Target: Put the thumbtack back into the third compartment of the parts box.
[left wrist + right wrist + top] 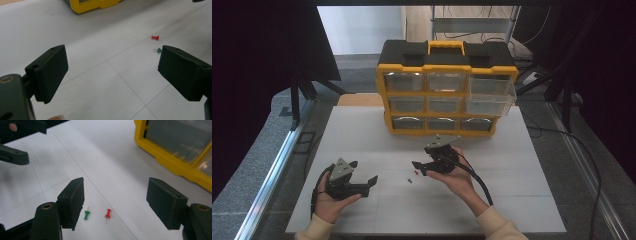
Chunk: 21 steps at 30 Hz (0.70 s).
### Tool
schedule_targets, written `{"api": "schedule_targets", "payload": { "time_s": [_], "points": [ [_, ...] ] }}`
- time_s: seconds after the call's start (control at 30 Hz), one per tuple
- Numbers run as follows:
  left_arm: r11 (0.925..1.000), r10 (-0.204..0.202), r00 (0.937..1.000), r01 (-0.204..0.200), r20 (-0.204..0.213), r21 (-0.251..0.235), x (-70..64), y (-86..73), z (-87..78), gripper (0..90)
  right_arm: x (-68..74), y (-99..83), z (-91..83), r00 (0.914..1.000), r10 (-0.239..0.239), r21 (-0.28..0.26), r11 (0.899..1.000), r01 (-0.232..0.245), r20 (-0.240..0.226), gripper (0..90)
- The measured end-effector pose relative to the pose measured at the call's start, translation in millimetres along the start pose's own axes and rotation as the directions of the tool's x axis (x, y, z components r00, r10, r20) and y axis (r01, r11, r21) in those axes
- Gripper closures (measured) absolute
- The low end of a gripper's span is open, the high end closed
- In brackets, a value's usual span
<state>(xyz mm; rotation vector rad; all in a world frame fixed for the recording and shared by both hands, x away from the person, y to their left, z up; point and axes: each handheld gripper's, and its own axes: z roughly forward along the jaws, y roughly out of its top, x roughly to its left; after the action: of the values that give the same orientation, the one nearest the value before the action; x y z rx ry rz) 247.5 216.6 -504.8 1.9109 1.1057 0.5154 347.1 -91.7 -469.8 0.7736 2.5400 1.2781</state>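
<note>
I see the red pushpin (107, 214) and green pushpin (86, 215) low in my right gripper view, between the released right gripper (115, 202) jaws | left gripper (362, 172) released, lower left of the high view | white bench (362, 135), dark surroundings | yellow drawer organizer (446, 90) top centre, right-hand drawers pulled out, contents unclear

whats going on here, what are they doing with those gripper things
A person sits at a white table holding a two-jaw gripper in each hand. Both the left gripper and the right gripper are open and hold nothing. Between them lie a red pushpin and a green pushpin, with the right gripper closest. Behind stands a yellow drawer organizer, its two upper right drawers pulled out.
</note>
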Motion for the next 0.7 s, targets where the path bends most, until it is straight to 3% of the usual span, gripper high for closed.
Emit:
{"api": "schedule_targets", "payload": {
  "time_s": [0.7],
  "points": [
    [0.9999, 0.007, 1.0, -0.007, 0.001, 0.009, -1.0, -0.3, 1.3, 9.6, -2.7, -17.5, 46.2, 0.9984, -0.044, 0.154, 0.987, 0.038, 0.035, 30.9]
  ]
}}
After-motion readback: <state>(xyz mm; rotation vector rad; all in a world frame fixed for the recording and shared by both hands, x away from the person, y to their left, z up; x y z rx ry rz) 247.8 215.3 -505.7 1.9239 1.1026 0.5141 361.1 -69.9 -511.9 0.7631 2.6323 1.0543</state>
